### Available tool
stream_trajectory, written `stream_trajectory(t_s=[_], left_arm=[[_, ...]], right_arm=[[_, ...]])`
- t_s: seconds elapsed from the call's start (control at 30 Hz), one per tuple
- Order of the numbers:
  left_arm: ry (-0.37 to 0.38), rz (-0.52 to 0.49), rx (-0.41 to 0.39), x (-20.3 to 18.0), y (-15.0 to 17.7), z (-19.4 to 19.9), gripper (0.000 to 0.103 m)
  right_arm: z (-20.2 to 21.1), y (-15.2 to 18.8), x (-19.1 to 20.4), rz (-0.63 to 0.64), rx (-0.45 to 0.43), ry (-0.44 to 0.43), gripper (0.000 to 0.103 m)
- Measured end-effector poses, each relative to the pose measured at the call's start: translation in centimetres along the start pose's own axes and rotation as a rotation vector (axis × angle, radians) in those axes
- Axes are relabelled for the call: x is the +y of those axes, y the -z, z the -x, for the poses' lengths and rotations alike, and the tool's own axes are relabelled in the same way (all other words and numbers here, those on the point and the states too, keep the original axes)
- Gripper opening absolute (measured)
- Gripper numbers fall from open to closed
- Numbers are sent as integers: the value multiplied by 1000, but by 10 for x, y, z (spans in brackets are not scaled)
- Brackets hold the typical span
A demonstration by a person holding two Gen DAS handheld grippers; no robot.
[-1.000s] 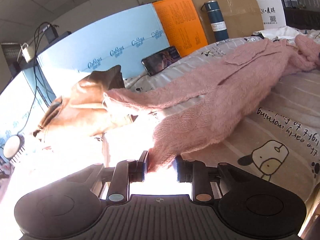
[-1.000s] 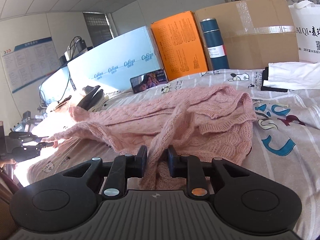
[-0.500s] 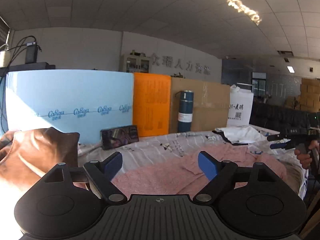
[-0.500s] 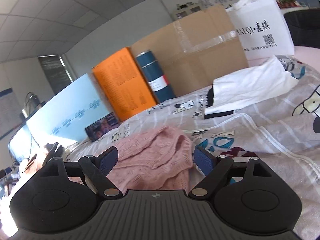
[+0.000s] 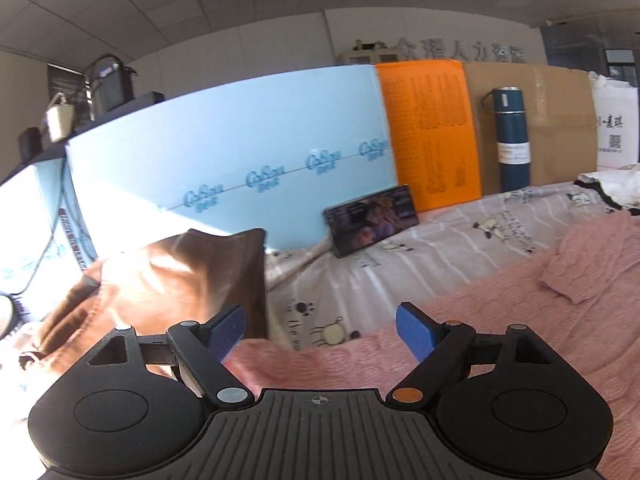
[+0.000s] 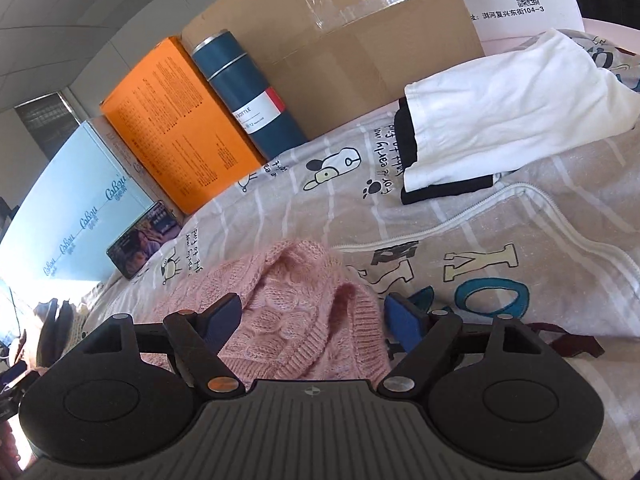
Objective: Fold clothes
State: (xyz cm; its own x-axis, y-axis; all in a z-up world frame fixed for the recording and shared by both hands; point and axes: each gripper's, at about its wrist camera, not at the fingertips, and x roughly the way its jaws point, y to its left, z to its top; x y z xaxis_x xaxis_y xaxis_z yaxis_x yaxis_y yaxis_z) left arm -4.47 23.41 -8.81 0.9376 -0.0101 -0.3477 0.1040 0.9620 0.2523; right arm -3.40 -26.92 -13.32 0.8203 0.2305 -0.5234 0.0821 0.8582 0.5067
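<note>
A pink knitted sweater (image 5: 520, 312) lies spread on the cartoon-print bedsheet (image 5: 400, 264). My left gripper (image 5: 320, 330) is open and empty, held just above the sweater's near edge. In the right wrist view the sweater's bunched end (image 6: 296, 312) lies between the jaws of my right gripper (image 6: 314, 320), which is open; its fingers stand on either side of the knit without clamping it.
A brown garment (image 5: 160, 288) lies at the left. A phone (image 5: 372, 220), a light blue board (image 5: 240, 176), an orange box (image 6: 176, 120), a teal flask (image 6: 248, 92) and a cardboard box (image 6: 360, 48) line the back. Folded white and black clothes (image 6: 500, 112) lie at the right.
Both grippers were shut on the pink sweater a second ago and have opened and let it go. The sweater now lies on the sheet. Both cameras have tilted back down toward it.
</note>
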Motion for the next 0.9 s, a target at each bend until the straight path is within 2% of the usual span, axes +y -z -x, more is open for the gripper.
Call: stream_trajectory(t_s=[0.07,0.1,0.17,0.3,0.37,0.43,0.47,0.5,0.53,0.57,0.63,0.73,0.9], left_arm=[[-100,-1,29,9,7,-1,86],[-120,5,56,15,8,-5,86],[-118,3,83,19,13,-12,86],[-109,-1,118,17,15,-35,85],[-105,-4,129,13,17,-44,84],[-120,-62,110,3,19,-40,67],[-144,-106,95,-3,18,-37,49],[-166,-151,80,-10,17,-34,36],[-181,-202,62,-16,17,-30,30],[-191,-255,43,-23,17,-25,22],[-213,-332,2,-34,16,-17,20],[-239,-375,-62,-44,8,-12,17],[-230,-349,-141,-48,-16,-21,17]], right_arm=[[-8,0,4,19,9,6,74],[-12,1,5,28,9,13,71],[-19,1,9,47,10,26,68],[-25,1,14,73,3,51,56],[-21,3,11,59,-10,37,50],[-16,6,8,49,-24,11,39],[-13,7,8,55,-33,5,35],[-11,8,10,71,-46,3,27],[-9,10,13,94,-61,5,18],[-8,11,16,118,-75,6,15],[-3,12,23,173,-110,-1,12],[6,9,31,237,-189,6,10],[15,-15,24,232,-277,39,9]])
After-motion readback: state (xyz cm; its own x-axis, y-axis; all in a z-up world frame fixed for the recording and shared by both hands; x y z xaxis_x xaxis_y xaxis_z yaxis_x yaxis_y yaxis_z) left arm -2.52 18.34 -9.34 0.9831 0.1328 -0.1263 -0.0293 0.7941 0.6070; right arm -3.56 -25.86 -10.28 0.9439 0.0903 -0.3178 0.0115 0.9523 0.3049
